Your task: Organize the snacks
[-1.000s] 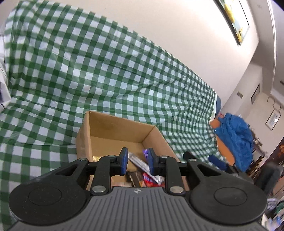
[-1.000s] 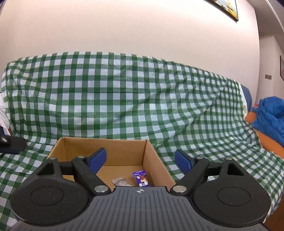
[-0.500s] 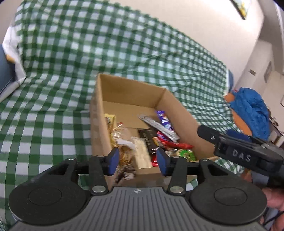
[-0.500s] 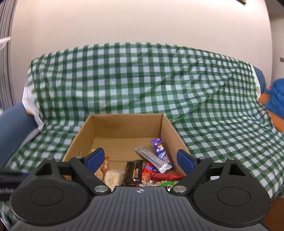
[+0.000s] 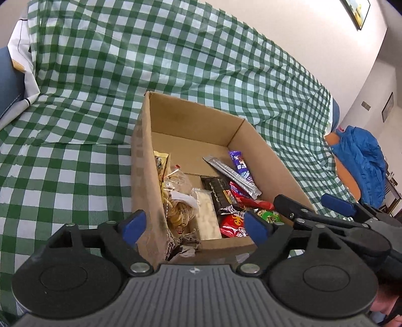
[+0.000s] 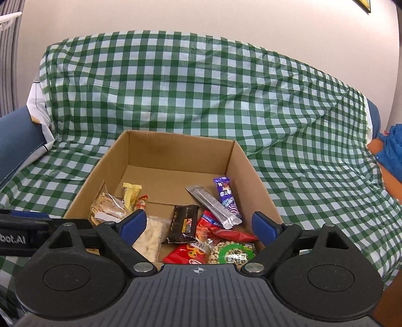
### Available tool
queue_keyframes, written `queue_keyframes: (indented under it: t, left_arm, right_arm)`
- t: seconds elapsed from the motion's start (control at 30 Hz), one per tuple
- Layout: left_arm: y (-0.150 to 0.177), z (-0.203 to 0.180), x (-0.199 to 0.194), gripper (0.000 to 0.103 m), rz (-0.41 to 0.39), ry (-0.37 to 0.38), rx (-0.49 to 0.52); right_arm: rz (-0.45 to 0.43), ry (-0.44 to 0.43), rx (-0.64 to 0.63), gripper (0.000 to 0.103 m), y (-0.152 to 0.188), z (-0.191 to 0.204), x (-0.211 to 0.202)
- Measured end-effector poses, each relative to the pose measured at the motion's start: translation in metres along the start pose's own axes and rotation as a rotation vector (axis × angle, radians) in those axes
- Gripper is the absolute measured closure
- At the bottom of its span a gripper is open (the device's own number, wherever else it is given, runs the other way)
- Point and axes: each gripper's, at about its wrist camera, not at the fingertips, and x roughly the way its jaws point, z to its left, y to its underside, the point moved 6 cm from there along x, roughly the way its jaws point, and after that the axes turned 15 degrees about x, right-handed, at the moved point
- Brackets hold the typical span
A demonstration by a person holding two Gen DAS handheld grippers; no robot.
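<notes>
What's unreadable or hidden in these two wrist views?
- Near end of the cardboard box: right wrist view, hidden behind the right claw body.
- Green snack pack: lower part cut off by that body; print too small.
- Clear cracker bag: left wrist view, partly behind the box wall.
- Framed picture: cropped at the edge.

The left gripper [image 5: 194,225] tilts downward, its jaws just opened wide, nothing between them; the right gripper [image 6: 199,225] tilts likewise. Its jaws stand wide apart, empty.
</notes>
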Motion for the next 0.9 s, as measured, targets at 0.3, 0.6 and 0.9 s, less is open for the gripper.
queue_keyframes:
  t: [0.3, 0.6, 0.9]
  left_arm:
    - [-0.0012, -0.0053, 0.0063, 0.007, 0.01, -0.016, 0.021]
    - [-0.0018, -0.0045, 0.008, 0.007, 0.019, -0.032, 0.032]
    - [-0.0015, -0.0058, 0.0097, 0.007, 0.027, -0.03, 0.032]
  right_arm:
    - [0.012, 0.016, 0.021, 0.012, -0.0001, -0.0069, 0.0051]
    - [0.015, 0.022, 0.025, 0.012, 0.0002, -0.0074, 0.0066]
    - [0.017, 0.026, 0.035, 0.012, 0.0009, -0.0079, 0.008]
